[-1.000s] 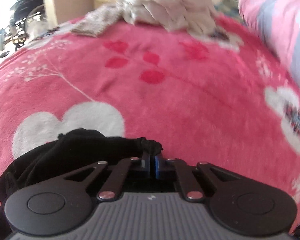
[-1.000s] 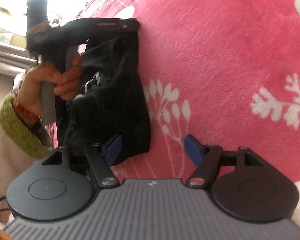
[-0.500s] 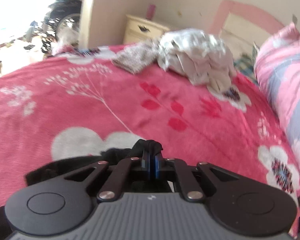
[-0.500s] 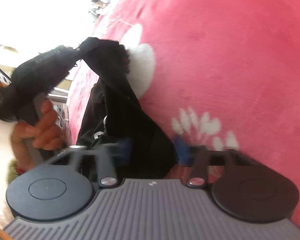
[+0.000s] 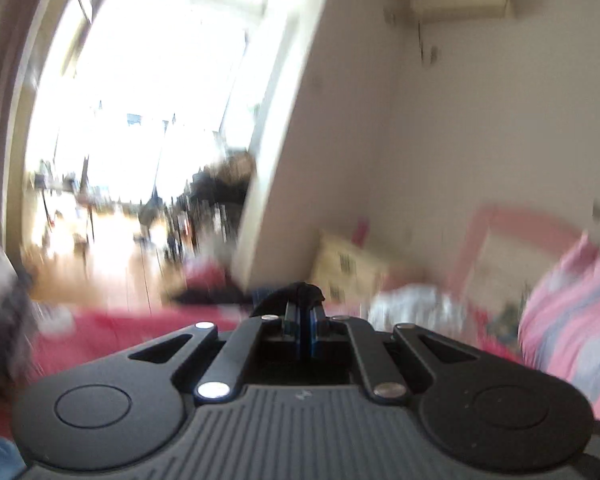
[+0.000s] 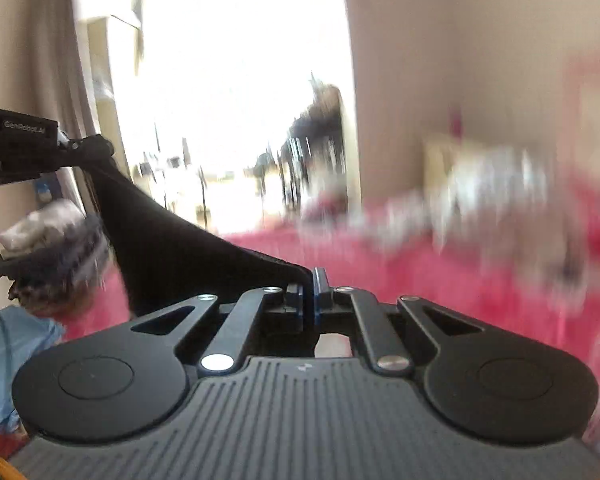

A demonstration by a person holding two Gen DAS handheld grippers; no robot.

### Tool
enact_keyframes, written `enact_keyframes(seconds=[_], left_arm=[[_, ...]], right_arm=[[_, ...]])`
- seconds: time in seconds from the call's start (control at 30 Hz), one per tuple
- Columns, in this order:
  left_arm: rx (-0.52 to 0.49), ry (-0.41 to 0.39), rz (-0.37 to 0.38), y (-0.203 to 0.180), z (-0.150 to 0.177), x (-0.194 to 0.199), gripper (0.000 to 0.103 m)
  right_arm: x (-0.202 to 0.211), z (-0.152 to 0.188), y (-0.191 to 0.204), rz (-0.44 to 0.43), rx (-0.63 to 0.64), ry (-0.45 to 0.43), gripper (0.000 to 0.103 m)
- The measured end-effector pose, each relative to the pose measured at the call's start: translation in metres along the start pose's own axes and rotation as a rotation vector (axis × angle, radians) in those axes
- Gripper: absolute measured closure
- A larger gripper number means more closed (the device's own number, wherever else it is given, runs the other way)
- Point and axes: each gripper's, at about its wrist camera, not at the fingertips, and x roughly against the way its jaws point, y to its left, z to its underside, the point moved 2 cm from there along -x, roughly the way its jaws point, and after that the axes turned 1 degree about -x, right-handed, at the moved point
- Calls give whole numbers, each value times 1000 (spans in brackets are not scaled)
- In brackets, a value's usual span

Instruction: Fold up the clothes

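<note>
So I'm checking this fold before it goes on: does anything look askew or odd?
Nothing damaged or spilled. The black garment hangs stretched in the air between the left gripper and the right gripper, both shut on it, sagging unevenly above the pink blanket. The background is too blurred to judge.

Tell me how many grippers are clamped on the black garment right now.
2. The left gripper is shut on a bunched corner, and the right gripper pinches the other end; the garment stretches between them above the pink bed.
</note>
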Motion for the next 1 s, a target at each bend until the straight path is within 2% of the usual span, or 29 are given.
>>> enact_keyframes(seconds=[0.1, 0.2, 0.33, 0.47, 0.6, 0.7, 0.83, 1.0], left_arm=[[-12, -155, -9, -13, -45, 51, 98], [-26, -281, -1, -34, -81, 95, 98], [-48, -399, 25, -63, -111, 142, 98], [-55, -469, 37, -87, -124, 172, 98], [-50, -492, 36, -107, -123, 191, 97], [-51, -482, 43, -119, -113, 194, 97], [-43, -461, 54, -127, -100, 190, 97], [-31, -410, 44, -118, -85, 157, 97]], right_arm=[[30, -54, 20, 21, 130, -159, 100], [65, -99, 30, 29, 189, -288, 100], [109, -147, 34, 47, 239, -428, 100], [155, -176, 32, 70, 280, -518, 100], [189, -186, 22, 86, 302, -573, 100], [204, -178, 18, 87, 302, -586, 100], [201, -165, 9, 91, 298, -591, 100], [172, -151, 4, 97, 298, -555, 100]])
